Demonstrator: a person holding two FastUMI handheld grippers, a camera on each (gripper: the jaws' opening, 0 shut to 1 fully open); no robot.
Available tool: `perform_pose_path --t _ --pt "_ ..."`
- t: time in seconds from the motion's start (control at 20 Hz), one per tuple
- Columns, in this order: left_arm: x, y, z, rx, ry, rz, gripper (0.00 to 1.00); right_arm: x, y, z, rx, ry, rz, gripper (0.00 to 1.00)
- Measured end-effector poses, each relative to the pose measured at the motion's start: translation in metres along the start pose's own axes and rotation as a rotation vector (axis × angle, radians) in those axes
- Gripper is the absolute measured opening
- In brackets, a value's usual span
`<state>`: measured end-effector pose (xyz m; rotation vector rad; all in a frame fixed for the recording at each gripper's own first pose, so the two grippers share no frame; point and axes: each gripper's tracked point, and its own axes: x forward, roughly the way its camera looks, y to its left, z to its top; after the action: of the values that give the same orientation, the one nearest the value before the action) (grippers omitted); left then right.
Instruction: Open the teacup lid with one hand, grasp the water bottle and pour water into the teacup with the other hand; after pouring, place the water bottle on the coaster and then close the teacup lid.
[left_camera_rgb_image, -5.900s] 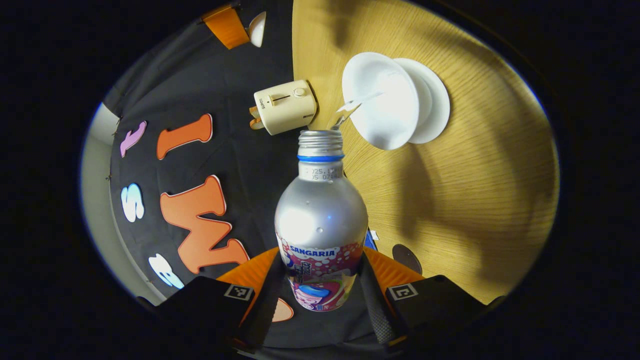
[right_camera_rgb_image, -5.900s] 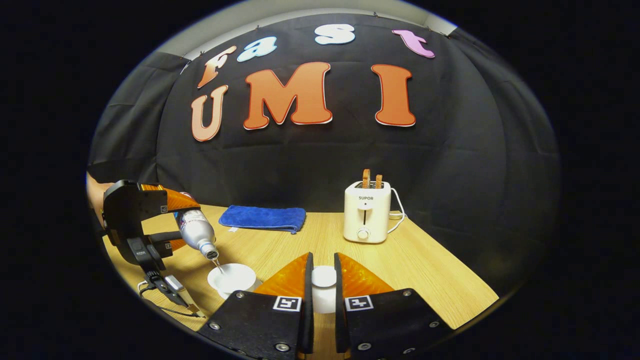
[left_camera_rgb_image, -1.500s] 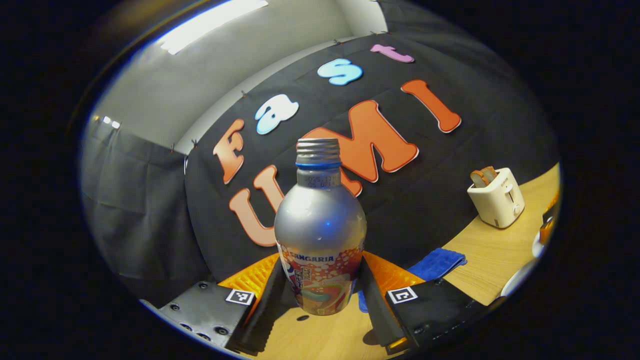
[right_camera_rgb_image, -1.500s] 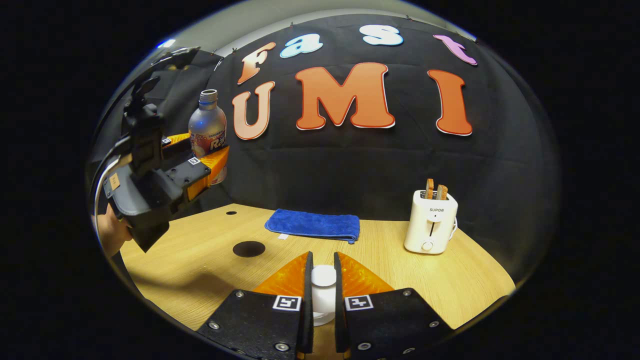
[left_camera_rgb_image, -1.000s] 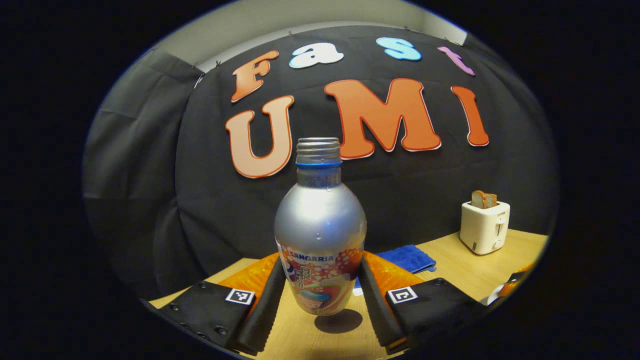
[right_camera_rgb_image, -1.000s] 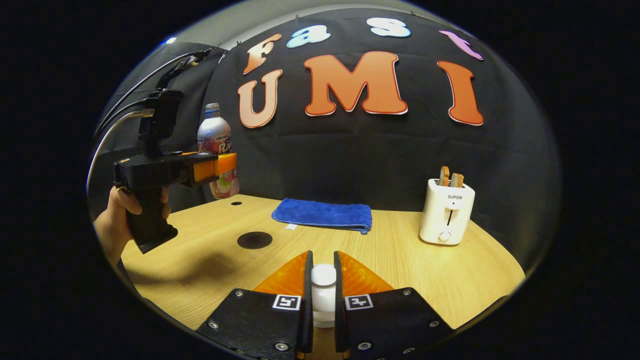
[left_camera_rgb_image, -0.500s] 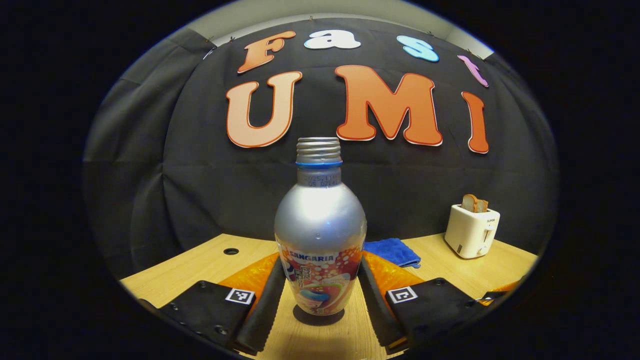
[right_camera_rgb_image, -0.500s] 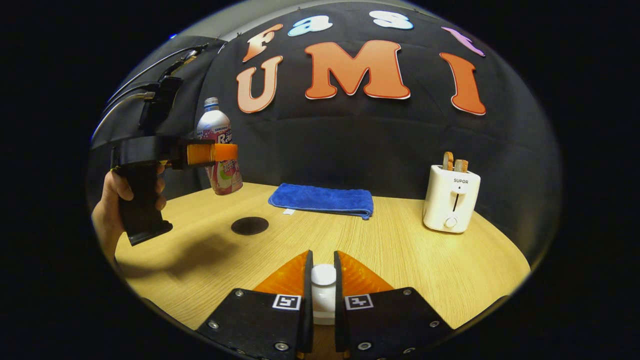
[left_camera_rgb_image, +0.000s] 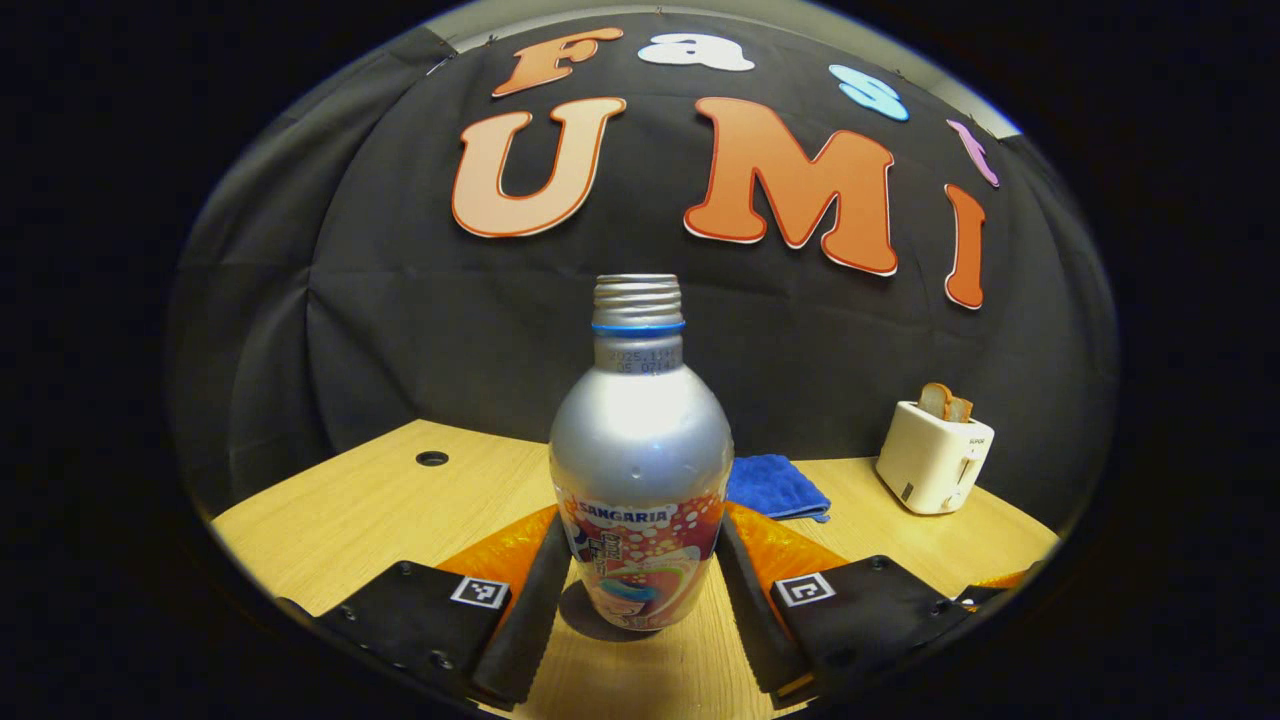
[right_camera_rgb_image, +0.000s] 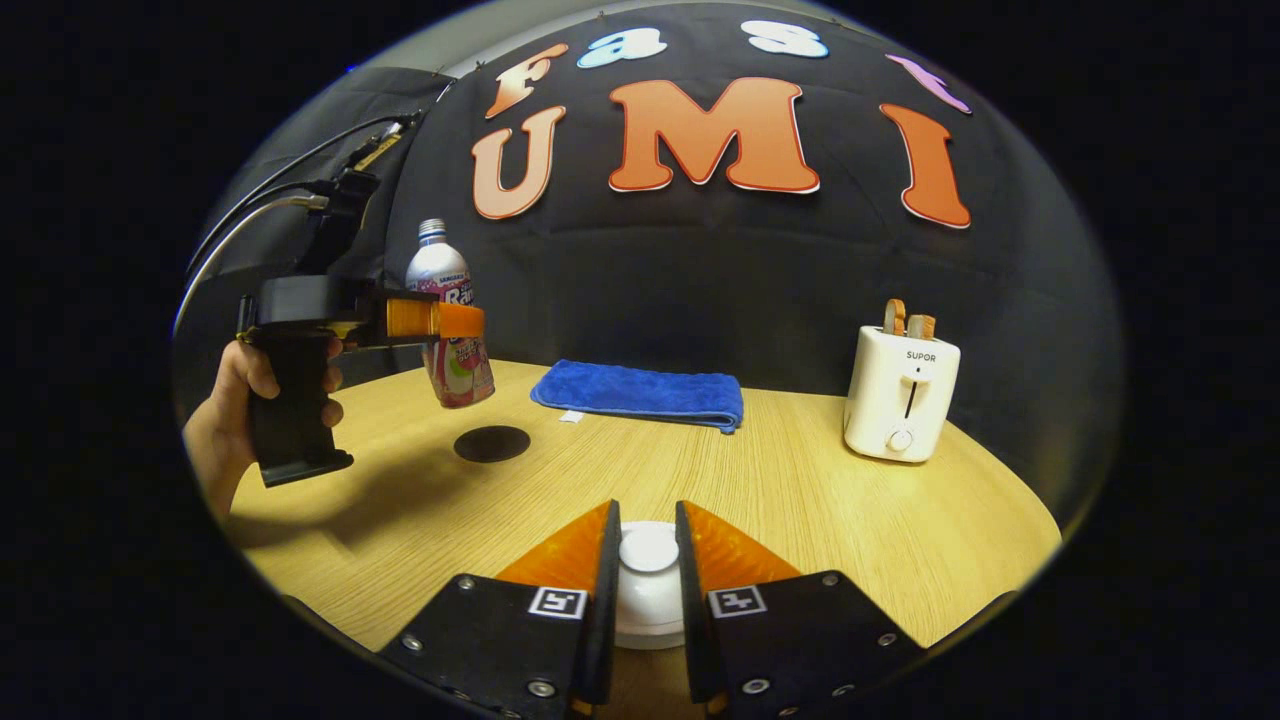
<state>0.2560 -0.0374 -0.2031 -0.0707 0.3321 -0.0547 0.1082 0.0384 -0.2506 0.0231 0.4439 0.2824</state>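
Moved since half a second ago: water bottle (right_camera_rgb_image: 452, 320) has sunk lower toward the table (right_camera_rgb_image: 800, 500) and shifted nearer the coaster (right_camera_rgb_image: 491, 443); in the right gripper view it hangs upright just above and a little left of the coaster, not yet on it
Left gripper (left_camera_rgb_image: 640, 590): both orange fingers still clamp the bottle's (left_camera_rgb_image: 640, 470) printed lower body, uncapped neck pointing up; a hand (right_camera_rgb_image: 235, 410) grips its black handle, left of the coaster
Bottle base: in the left gripper view a dark round patch lies under it on the wood; whether that is shadow or the coaster I cannot tell
Right gripper (right_camera_rgb_image: 648, 575): its fingers stood tighter on the teacup lid (right_camera_rgb_image: 648, 585) before; now they flank the white knob with a slight gap, and whether they press it I cannot tell; the lid's wider rim shows beneath, near the table's front edge, well this side of the coaster
Blue towel (right_camera_rgb_image: 640, 392): unchanged, folded flat behind and right of the coaster
Toaster (right_camera_rgb_image: 900, 392): unchanged, far right of the coaster, two slices standing up in it
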Motion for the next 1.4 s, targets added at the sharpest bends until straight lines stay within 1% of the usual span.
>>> perform_pose_path --t 0.1,0.2,0.25,0.3,0.4,0.45,0.55,0.6,0.65,0.75,0.85,0.9,1.05,1.2,1.3,1.4 --pt "0.007 0.003 -0.008 -0.01 0.019 -0.002 0.82 -0.002 0.0 0.006 0.019 -0.017 -0.001 0.41" --pt "0.015 0.007 -0.017 -0.018 0.036 -0.005 0.82 -0.006 0.0 0.019 0.042 -0.058 0.004 0.57" --pt "0.019 0.008 -0.022 -0.03 0.046 -0.006 0.82 -0.006 -0.002 0.025 0.056 -0.077 -0.002 0.6" --pt "0.023 0.01 -0.027 -0.038 0.057 -0.007 0.8 -0.007 -0.004 0.029 0.07 -0.09 -0.008 0.67" --pt "0.028 0.012 -0.04 -0.048 0.081 -0.003 0.81 -0.011 -0.01 0.037 0.1 -0.113 -0.019 0.74" --pt "0.031 0.009 -0.047 -0.051 0.104 -0.01 0.82 -0.011 -0.013 0.039 0.115 -0.123 -0.024 0.76" --pt "0.035 0.011 -0.056 -0.045 0.125 -0.002 0.82 -0.011 -0.019 0.044 0.135 -0.14 -0.036 0.76" --pt "0.038 0.013 -0.058 -0.037 0.129 0.006 0.81 -0.01 -0.021 0.045 0.139 -0.146 -0.043 0.76" --pt "0.04 0.013 -0.061 -0.03 0.134 0.007 0.82 -0.009 -0.024 0.045 0.142 -0.146 -0.048 0.76" --pt "0.044 0.013 -0.066 -0.017 0.152 0.006 0.81 -0.008 -0.027 0.043 0.145 -0.138 -0.054 0.76" --pt "0.048 0.014 -0.066 -0.006 0.148 0.013 0.83 -0.008 -0.03 0.042 0.143 -0.135 -0.066 0.76" --pt "0.049 0.014 -0.068 -0.004 0.154 0.017 0.81 -0.008 -0.032 0.042 0.142 -0.135 -0.073 0.76" --pt "0.05 0.013 -0.07 0.009 0.162 0.007 0.83 -0.009 -0.036 0.042 0.152 -0.13 -0.083 0.77" --pt "0.049 0.01 -0.068 -0.001 0.162 -0.008 0.88 -0.012 -0.04 0.048 0.163 -0.146 -0.092 0.78" --pt "0.047 0.006 -0.067 0.0 0.161 -0.025 0.95 -0.015 -0.04 0.054 0.161 -0.157 -0.095 0.78" --pt "0.043 0.006 -0.061 -0.007 0.149 -0.03 0.96 -0.019 -0.04 0.059 0.153 -0.168 -0.098 0.78"
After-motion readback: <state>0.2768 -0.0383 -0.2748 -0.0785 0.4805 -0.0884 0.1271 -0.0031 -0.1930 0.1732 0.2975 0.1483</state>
